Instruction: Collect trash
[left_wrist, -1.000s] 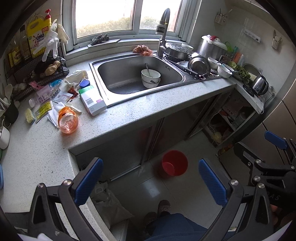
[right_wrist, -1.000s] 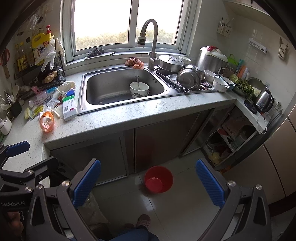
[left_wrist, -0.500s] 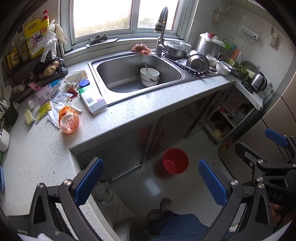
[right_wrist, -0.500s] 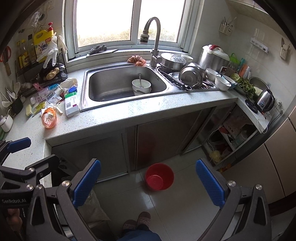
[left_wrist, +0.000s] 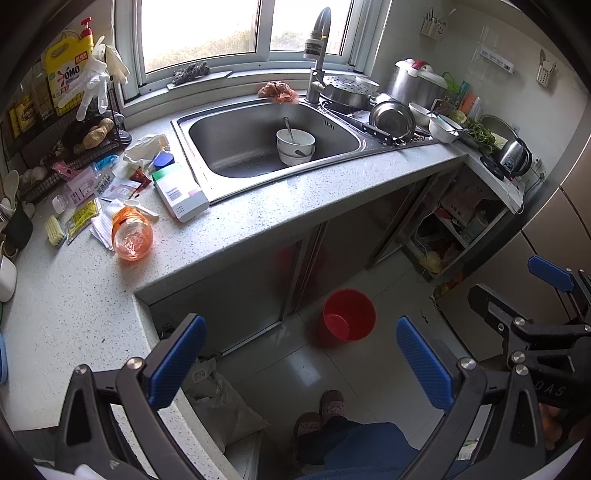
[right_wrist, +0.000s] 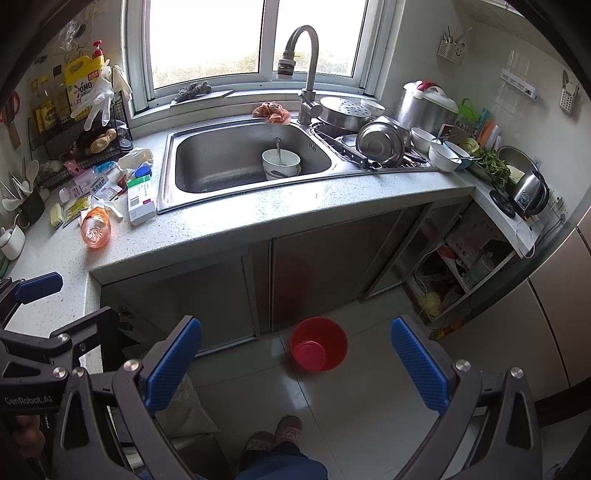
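both grippers were spread wide and held nothing, and the trash pile (left_wrist: 110, 199) lay at the counter's (left_wrist: 258, 206) left end, nearer the left gripper (left_wrist: 299, 362) than the right gripper (right_wrist: 295, 365).

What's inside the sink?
In the sink sit two stacked white bowls with a spoon standing in the top one. The lower bowl's inside is covered, so its contents can't be seen.

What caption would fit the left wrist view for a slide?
Open left gripper held above the floor, facing a red bucket and the litter beside an orange bottle on the countertop.
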